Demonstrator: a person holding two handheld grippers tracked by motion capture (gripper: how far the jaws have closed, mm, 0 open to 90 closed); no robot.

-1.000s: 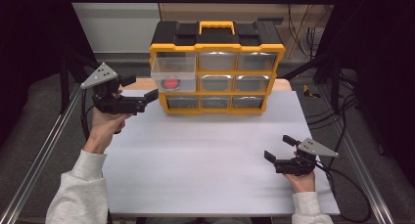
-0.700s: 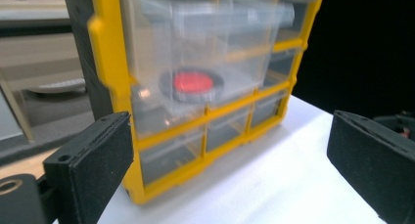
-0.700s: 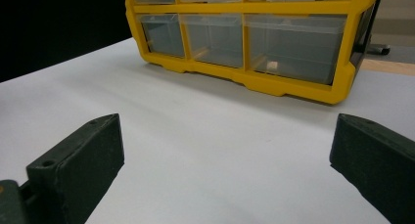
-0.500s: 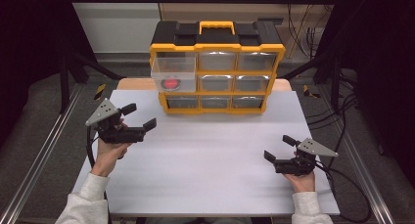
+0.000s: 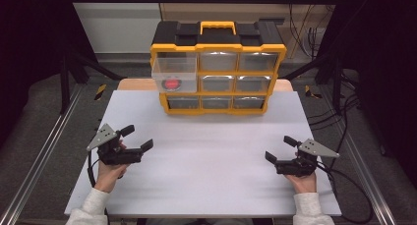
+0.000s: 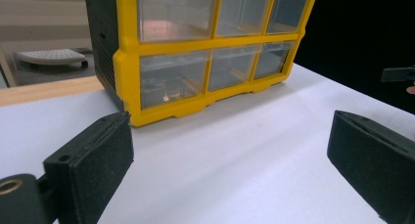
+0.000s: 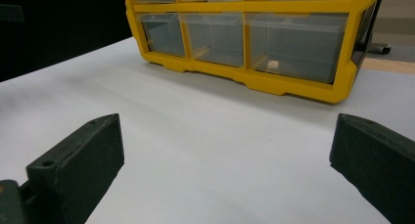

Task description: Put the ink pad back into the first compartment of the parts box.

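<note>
White tabletop: our left gripper [image 5: 137, 139] and right gripper [image 5: 279, 149] rest released, empty; red piece [image 5: 171, 83] sits in the organizer's [image 5: 218, 68] pulled-out drawer [image 5: 174, 74], unshut.

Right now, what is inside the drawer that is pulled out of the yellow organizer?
The pulled-out drawer of the yellow organizer holds one round red object, seen through its clear front. Its exact shape is too blurred to tell, and the drawer's back part is hidden inside the frame.

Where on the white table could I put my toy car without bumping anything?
The widest bare patch of the white table lies between the left gripper and the right gripper, in front of the yellow drawer organizer. It is crowded at the back, where the organizer stands with its top-left drawer pulled out.
</note>
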